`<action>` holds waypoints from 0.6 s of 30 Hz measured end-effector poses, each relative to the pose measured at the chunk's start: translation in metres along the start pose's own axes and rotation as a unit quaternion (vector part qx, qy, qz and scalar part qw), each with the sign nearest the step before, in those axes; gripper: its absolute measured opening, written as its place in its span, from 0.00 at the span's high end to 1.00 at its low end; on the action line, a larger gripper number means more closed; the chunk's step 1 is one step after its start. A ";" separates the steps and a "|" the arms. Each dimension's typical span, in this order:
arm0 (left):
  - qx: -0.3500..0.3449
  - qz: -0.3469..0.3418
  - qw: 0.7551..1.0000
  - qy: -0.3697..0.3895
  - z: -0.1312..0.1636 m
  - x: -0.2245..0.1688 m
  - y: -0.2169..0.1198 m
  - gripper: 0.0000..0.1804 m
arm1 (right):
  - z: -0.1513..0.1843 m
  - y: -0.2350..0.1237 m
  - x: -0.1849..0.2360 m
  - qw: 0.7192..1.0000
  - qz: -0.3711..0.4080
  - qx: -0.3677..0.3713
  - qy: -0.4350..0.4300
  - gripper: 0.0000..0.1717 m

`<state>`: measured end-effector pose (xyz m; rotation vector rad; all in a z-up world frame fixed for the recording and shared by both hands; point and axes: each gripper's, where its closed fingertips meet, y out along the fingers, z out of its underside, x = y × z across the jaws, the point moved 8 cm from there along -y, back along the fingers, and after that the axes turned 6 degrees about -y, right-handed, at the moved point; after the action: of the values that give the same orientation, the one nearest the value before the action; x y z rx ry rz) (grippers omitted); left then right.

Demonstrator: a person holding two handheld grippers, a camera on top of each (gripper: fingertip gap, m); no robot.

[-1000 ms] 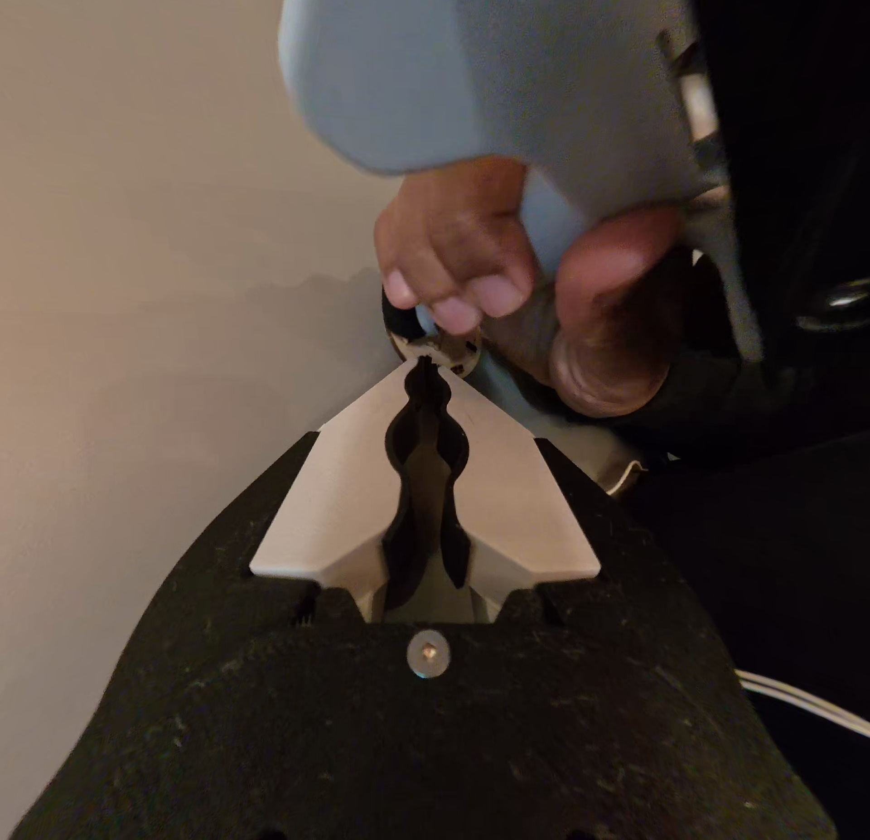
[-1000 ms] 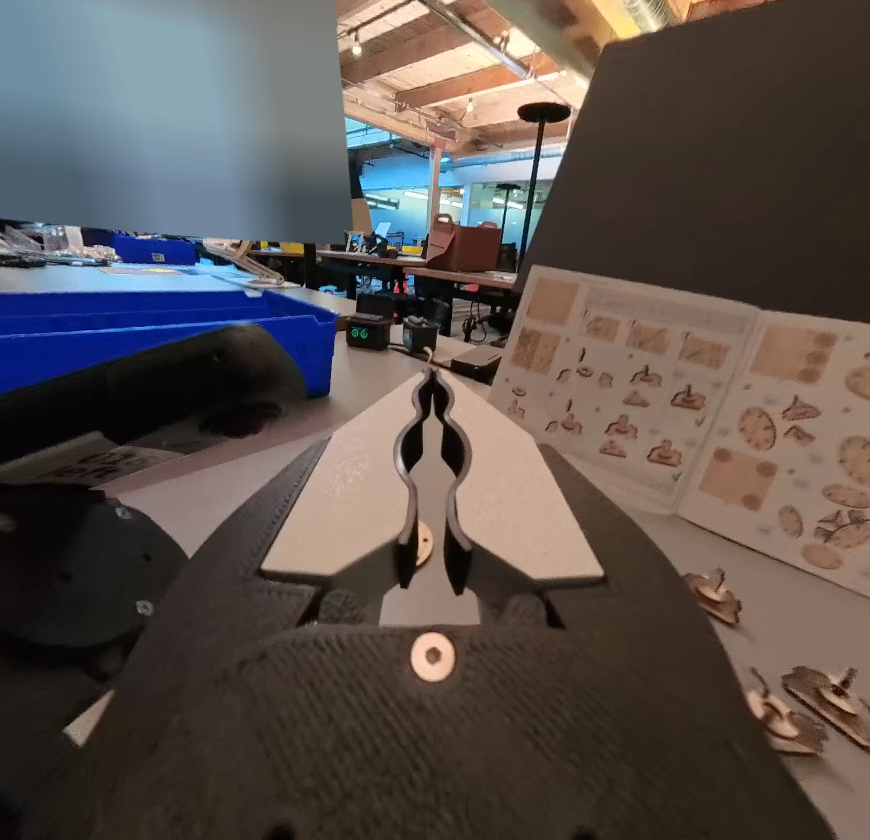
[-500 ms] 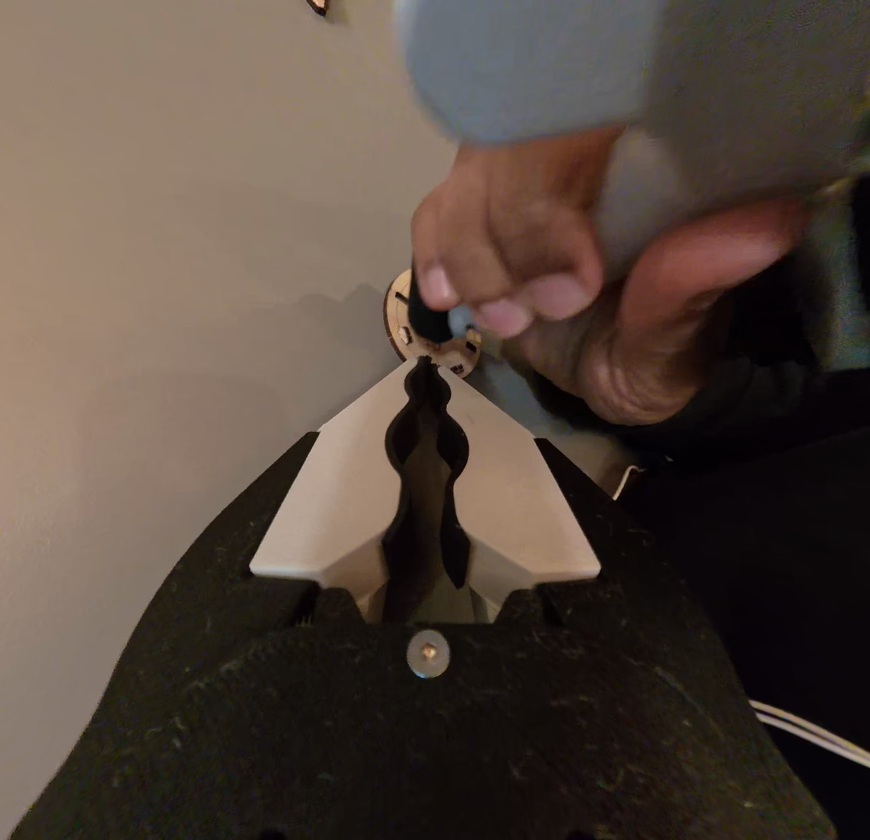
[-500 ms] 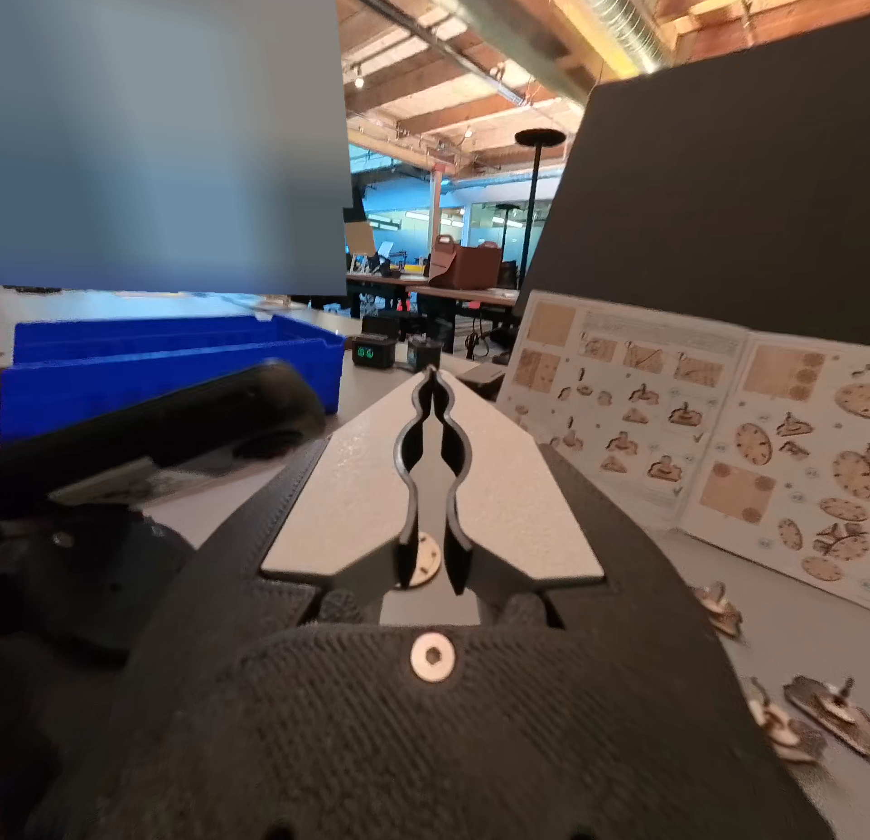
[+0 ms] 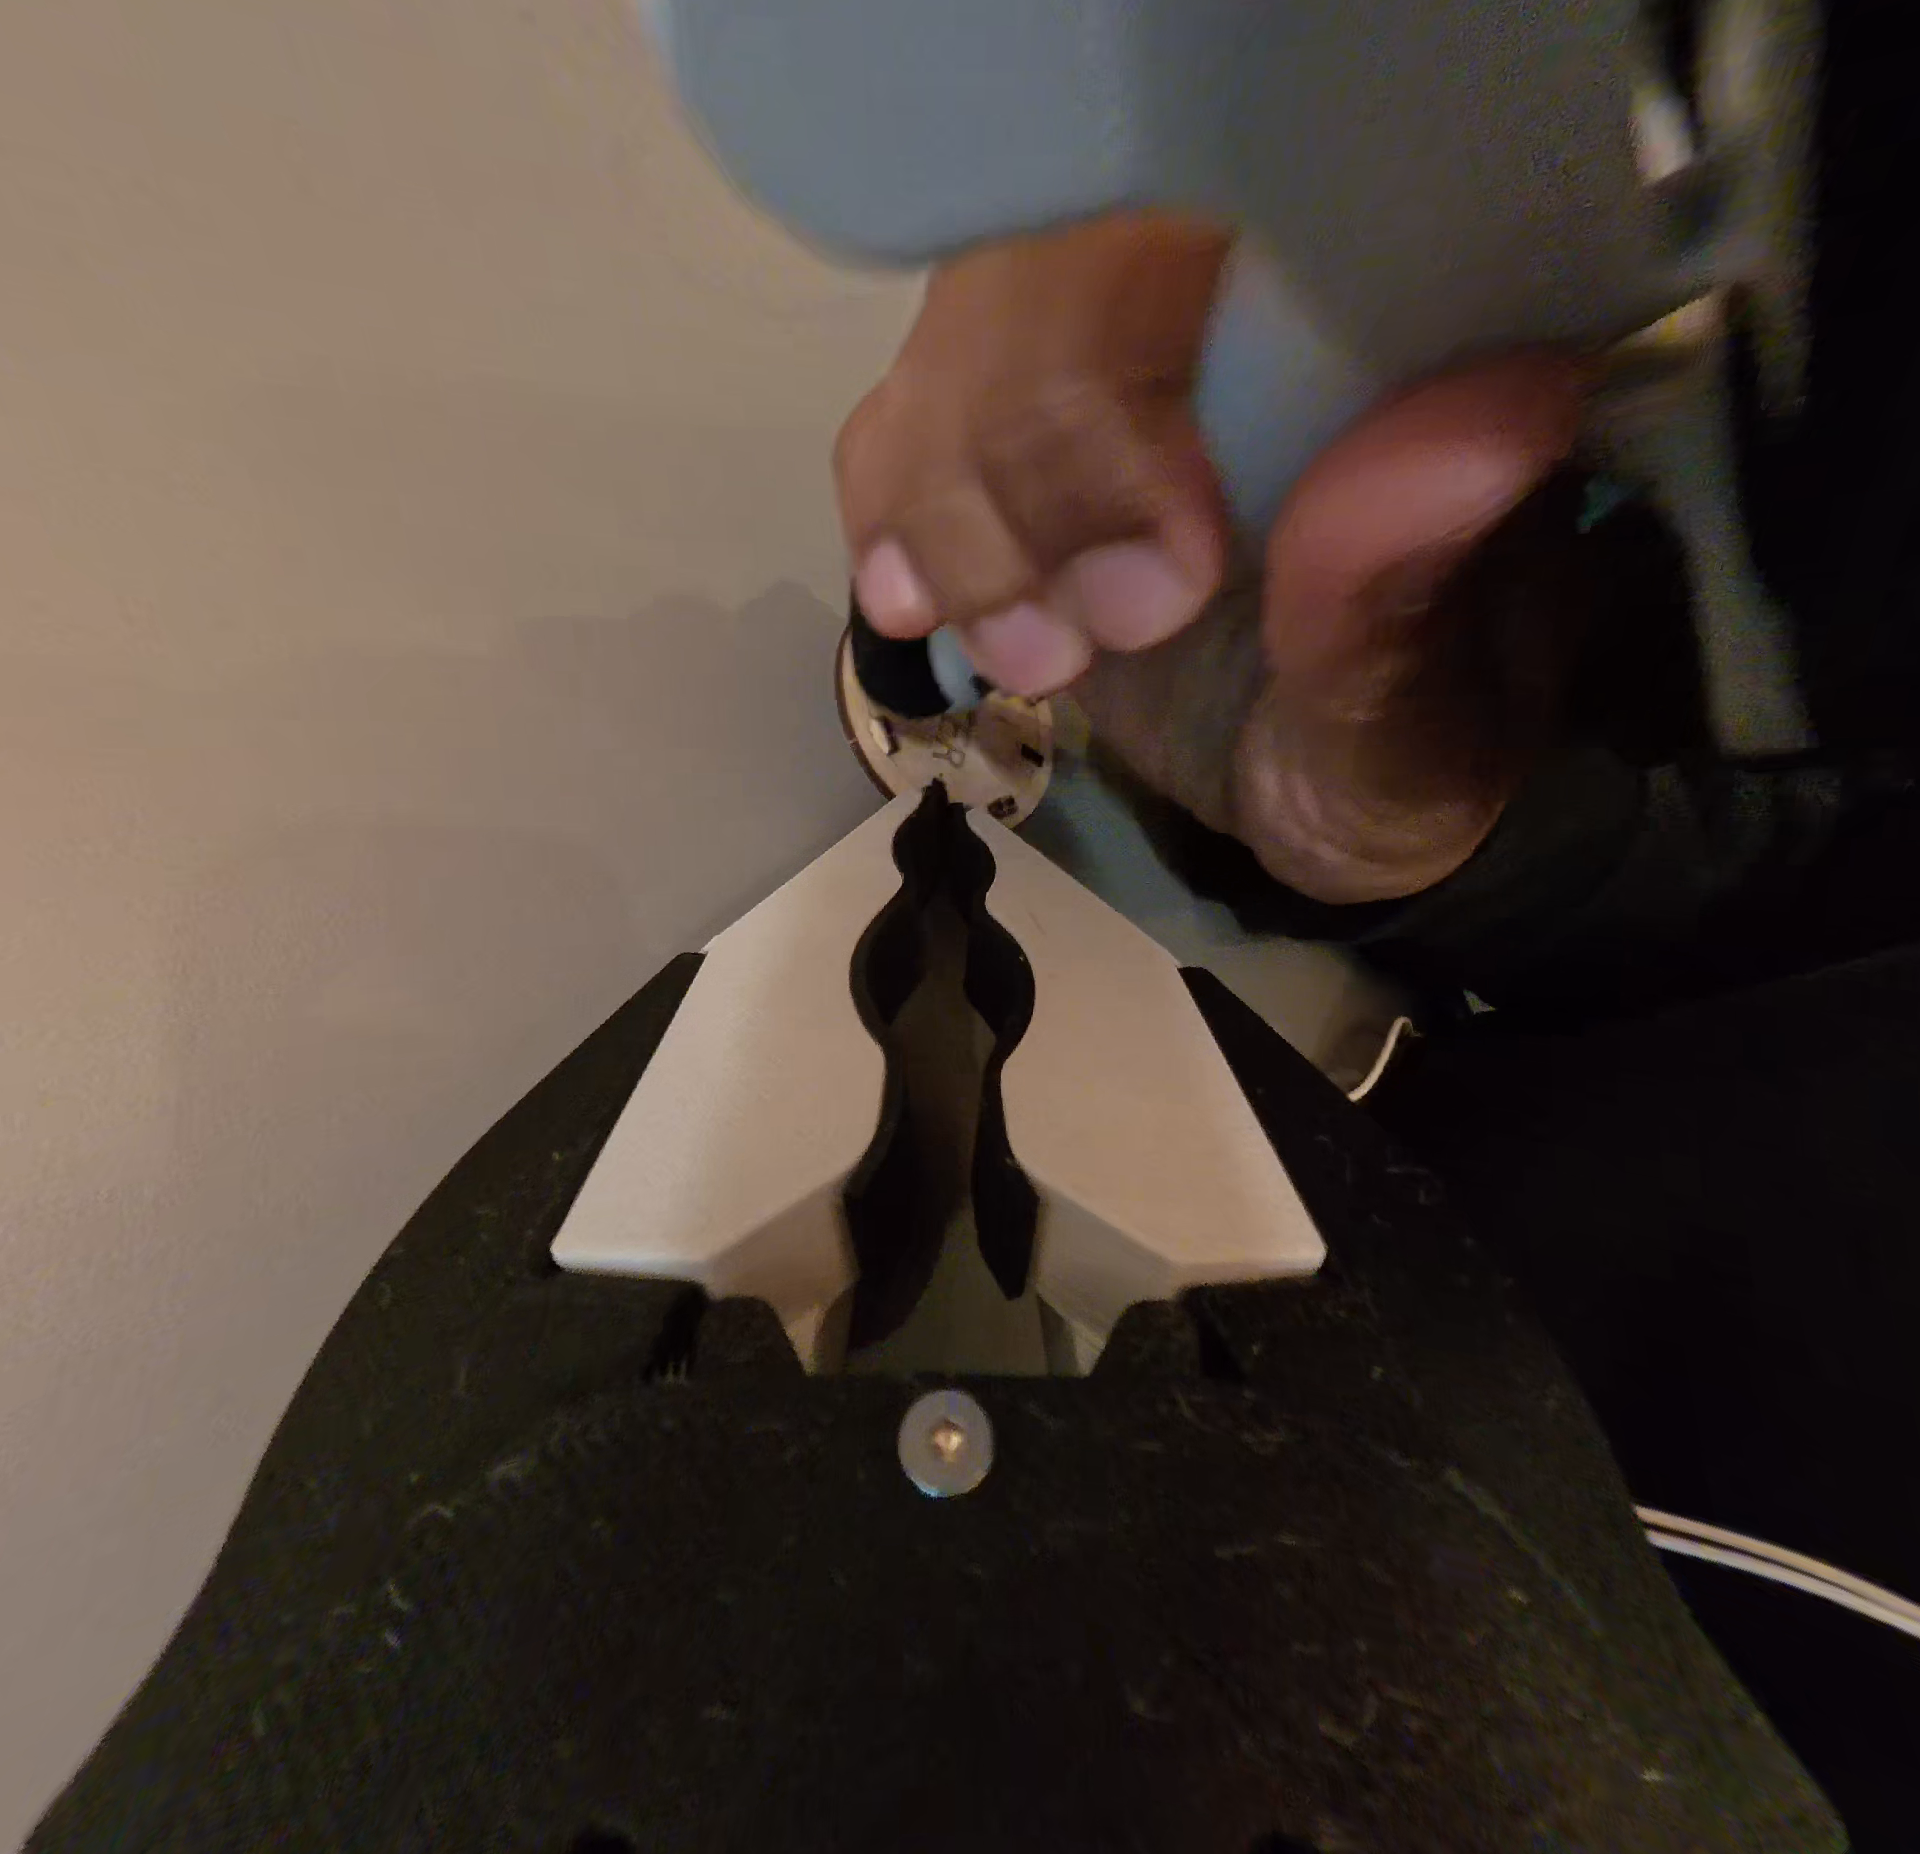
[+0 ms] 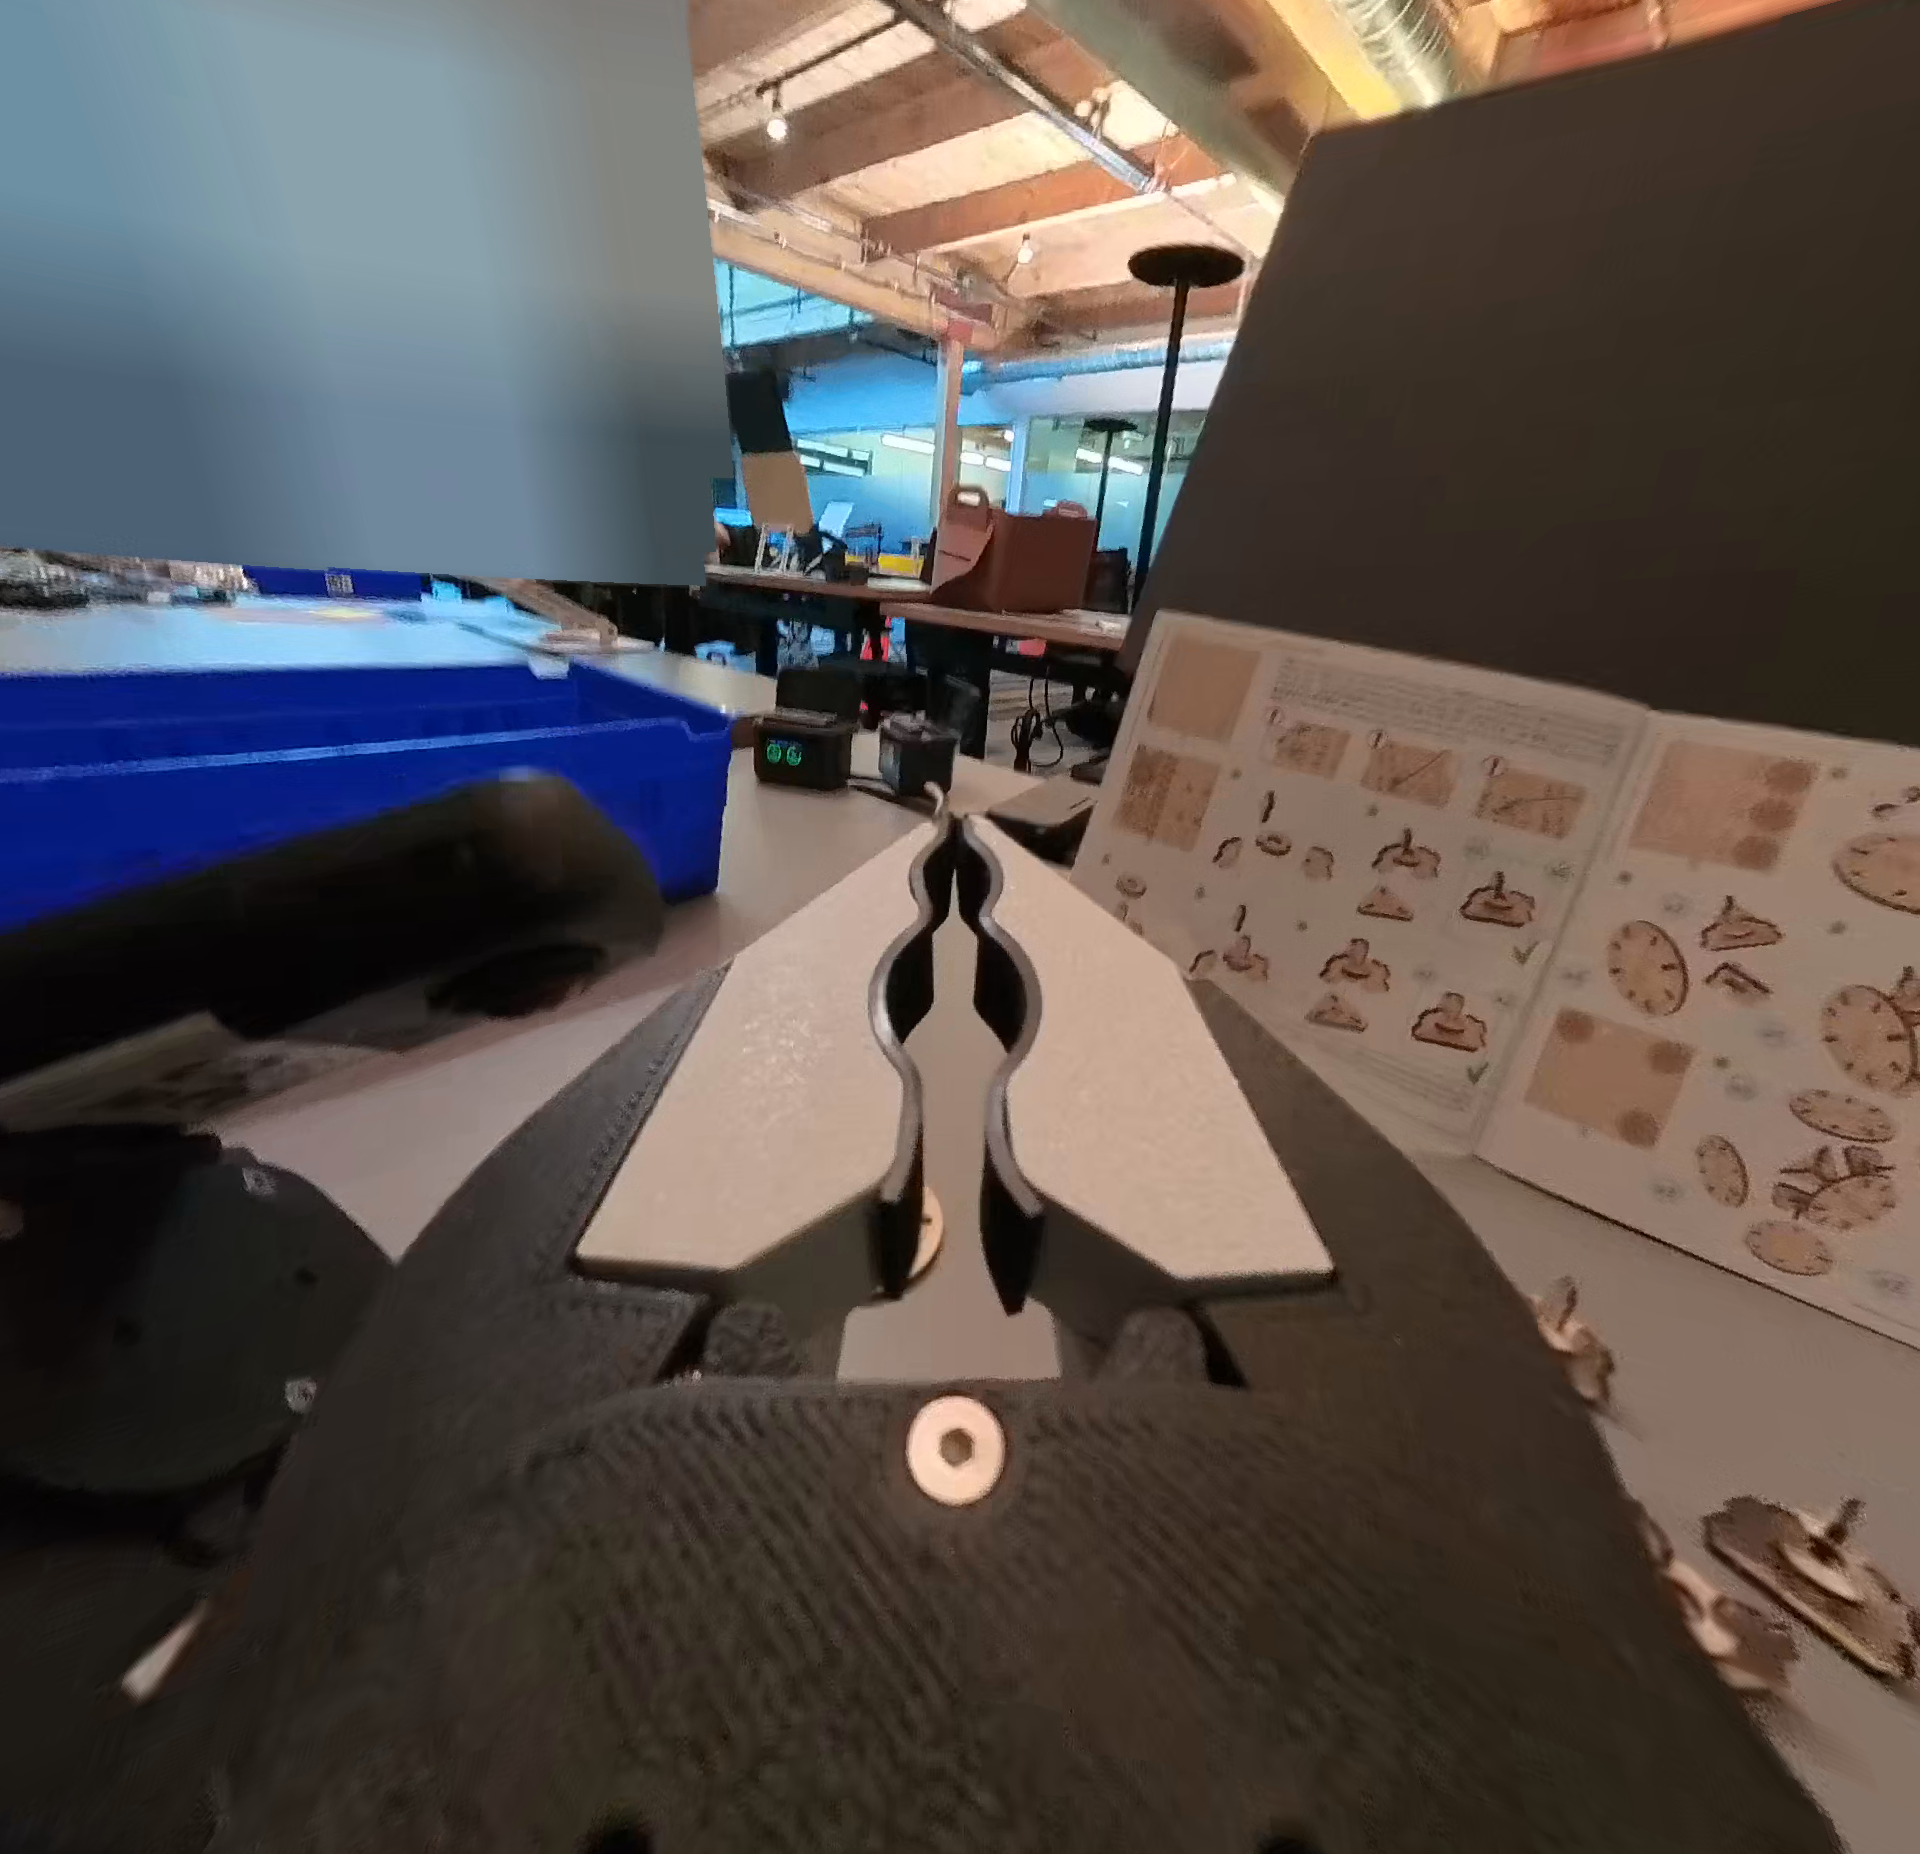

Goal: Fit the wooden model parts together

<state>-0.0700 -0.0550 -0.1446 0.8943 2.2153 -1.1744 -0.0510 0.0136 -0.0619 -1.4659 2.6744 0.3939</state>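
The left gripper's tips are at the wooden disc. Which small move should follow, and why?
Probably open the left gripper slightly: its fingers are closed, tips at the edge of the wooden disc, so they cannot take it. A hand covers its far side.

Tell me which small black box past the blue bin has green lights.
The left box, nearest the blue bin; its neighbour shows no lights.

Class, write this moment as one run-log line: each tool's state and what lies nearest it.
left tool: shut, tips at round wooden disc under hand | right tool: shut, nothing gripped at tips | nearby: blue bin, instruction sheet
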 end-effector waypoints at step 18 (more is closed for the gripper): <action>0.001 0.003 1.000 -0.002 0.000 0.000 0.000 1.00 | 0.009 -0.002 0.008 1.000 -0.013 0.013 -0.011 1.00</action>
<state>-0.0699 -0.0551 -0.1451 0.8984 2.2067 -1.1748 -0.0540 0.0084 -0.0724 -1.4789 2.6296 0.3691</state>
